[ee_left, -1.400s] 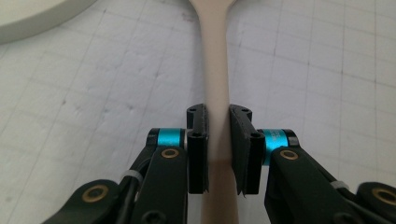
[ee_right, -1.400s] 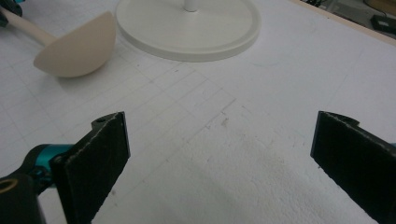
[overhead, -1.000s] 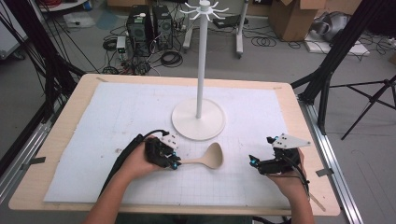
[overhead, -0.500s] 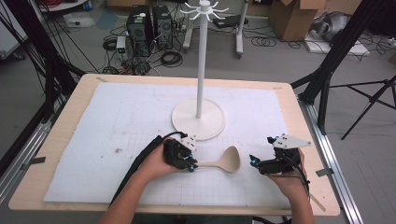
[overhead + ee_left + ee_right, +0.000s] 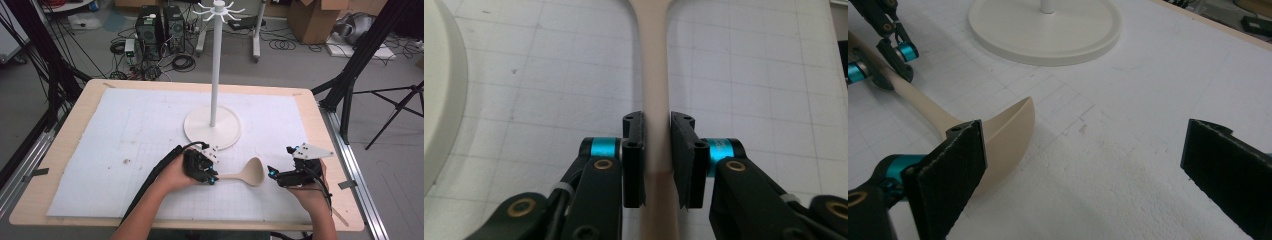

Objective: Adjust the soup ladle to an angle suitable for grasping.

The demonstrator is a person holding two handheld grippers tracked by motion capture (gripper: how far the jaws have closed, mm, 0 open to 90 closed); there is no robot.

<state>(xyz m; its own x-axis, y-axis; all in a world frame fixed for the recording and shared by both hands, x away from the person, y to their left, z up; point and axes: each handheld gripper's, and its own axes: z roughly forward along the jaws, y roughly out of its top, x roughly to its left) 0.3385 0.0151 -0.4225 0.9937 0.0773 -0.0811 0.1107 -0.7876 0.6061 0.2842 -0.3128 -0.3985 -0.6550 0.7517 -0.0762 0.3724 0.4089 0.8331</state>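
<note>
A beige spoon lies level over the white gridded mat, bowl pointing right. My left gripper is shut on its handle. In the left gripper view the two black pads press on either side of the handle, which runs straight ahead from my left gripper. My right gripper stands open just right of the bowl, apart from it. In the right gripper view the spoon's bowl sits by the left pad of my right gripper, with wide bare space between the pads.
A white hook stand rises from a round base at the middle of the mat, just behind the spoon. The wooden table edge frames the mat. Cables, boxes and tripod legs lie on the floor beyond.
My left gripper has carried the spoon to the right, bringing its bowl close to the right gripper. The right gripper has stayed in place.
</note>
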